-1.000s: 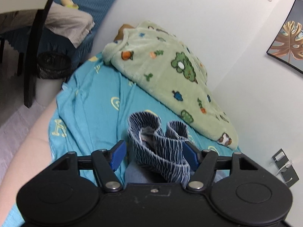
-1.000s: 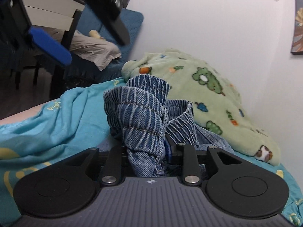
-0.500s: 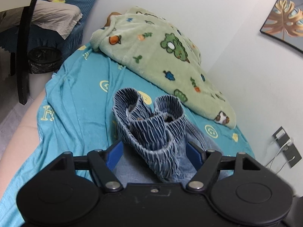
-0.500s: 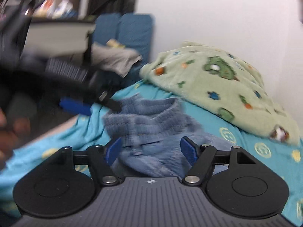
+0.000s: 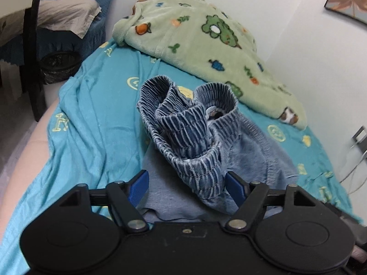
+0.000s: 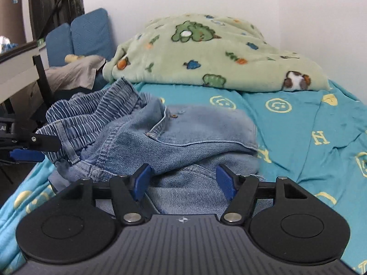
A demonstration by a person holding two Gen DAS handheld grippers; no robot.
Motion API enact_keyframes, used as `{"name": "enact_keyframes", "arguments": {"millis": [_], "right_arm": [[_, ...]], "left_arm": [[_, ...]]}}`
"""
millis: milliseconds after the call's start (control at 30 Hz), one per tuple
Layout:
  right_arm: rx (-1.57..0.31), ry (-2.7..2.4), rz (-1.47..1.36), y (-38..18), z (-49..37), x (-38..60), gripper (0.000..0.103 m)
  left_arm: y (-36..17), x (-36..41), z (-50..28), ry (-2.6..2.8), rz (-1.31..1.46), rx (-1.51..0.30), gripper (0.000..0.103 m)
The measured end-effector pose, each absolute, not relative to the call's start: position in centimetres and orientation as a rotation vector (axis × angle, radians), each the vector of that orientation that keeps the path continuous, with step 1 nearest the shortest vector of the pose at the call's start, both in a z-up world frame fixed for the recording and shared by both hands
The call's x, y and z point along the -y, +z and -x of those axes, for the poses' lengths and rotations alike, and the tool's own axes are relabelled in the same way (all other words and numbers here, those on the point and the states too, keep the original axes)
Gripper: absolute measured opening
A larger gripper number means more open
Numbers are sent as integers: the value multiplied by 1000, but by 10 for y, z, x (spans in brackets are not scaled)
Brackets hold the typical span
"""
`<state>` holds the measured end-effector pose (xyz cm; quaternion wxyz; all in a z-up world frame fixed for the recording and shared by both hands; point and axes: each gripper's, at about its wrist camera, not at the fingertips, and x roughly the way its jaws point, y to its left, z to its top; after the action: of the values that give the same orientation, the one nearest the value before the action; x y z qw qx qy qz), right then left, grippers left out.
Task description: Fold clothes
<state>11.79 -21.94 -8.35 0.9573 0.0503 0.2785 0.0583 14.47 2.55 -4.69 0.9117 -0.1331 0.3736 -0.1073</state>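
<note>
Blue denim jeans (image 5: 190, 137) lie bunched on the teal bedsheet (image 5: 91, 114), the elastic waistband curled up on top. My left gripper (image 5: 187, 186) is open, just short of the waistband, fingers apart on either side of the denim. In the right wrist view the jeans (image 6: 183, 133) lie folded over, pocket up. My right gripper (image 6: 184, 178) is open and holds nothing, its fingers over the near denim fold. The left gripper's fingertips (image 6: 29, 149) show at the left edge beside the waistband.
A green fleece blanket with cartoon prints (image 5: 206, 36) is heaped along the white wall (image 5: 286, 23) behind the jeans. A dark chair leg (image 5: 29, 45), a black bin (image 5: 59, 66) and blue seating with grey cloth (image 5: 64, 16) stand left of the bed. A wall socket with cables (image 5: 357, 137) is at right.
My right gripper has opened and let go of the jeans waistband, which dropped onto the bed. Both grippers have pulled back a little; the left stayed open.
</note>
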Motion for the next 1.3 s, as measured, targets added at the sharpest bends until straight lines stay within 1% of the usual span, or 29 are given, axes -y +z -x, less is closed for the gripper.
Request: {"name": "enact_keyframes", "arguments": {"millis": [67,167,333,400,500,600,700,867,933,1033,1067,1167,1233,1267,1300], "right_arm": [[-575,123,-103,-78,-121,217,66],[-555,135,-190,-65,-120,229,64],[-513,75,-367,-56,-119,270,68],[-527,37,-481,-62,-123,291,69],[-551,8,-660,-77,-127,317,70],[-569,-9,-797,-91,-129,333,72],[-595,-15,-847,-100,-131,336,75],[-635,-2,-858,-112,-142,333,76],[-639,14,-876,-116,-147,332,77],[-640,38,-898,-122,-152,333,78],[-640,48,-910,-124,-153,334,77],[-642,67,-923,-126,-155,333,70],[-639,70,-905,-122,-156,331,63],[-637,72,-893,-120,-155,330,60],[-635,75,-885,-119,-155,329,53]], "left_arm": [[-51,-27,-146,-218,287,-780,71],[-56,-30,-148,-217,313,-788,73],[-64,-33,-149,-215,351,-788,78],[-71,-38,-151,-217,399,-791,82],[-81,-47,-156,-232,495,-794,83],[-89,-52,-160,-233,556,-791,86],[-95,-53,-164,-230,593,-790,90],[-101,-52,-168,-219,628,-791,98],[-103,-52,-169,-217,641,-795,98],[-101,-50,-169,-209,632,-788,96],[-100,-50,-168,-206,627,-783,94],[-97,-48,-165,-199,613,-768,85],[-95,-46,-163,-199,596,-756,79],[-94,-45,-163,-199,590,-750,74],[-93,-45,-162,-201,588,-744,67]]}}
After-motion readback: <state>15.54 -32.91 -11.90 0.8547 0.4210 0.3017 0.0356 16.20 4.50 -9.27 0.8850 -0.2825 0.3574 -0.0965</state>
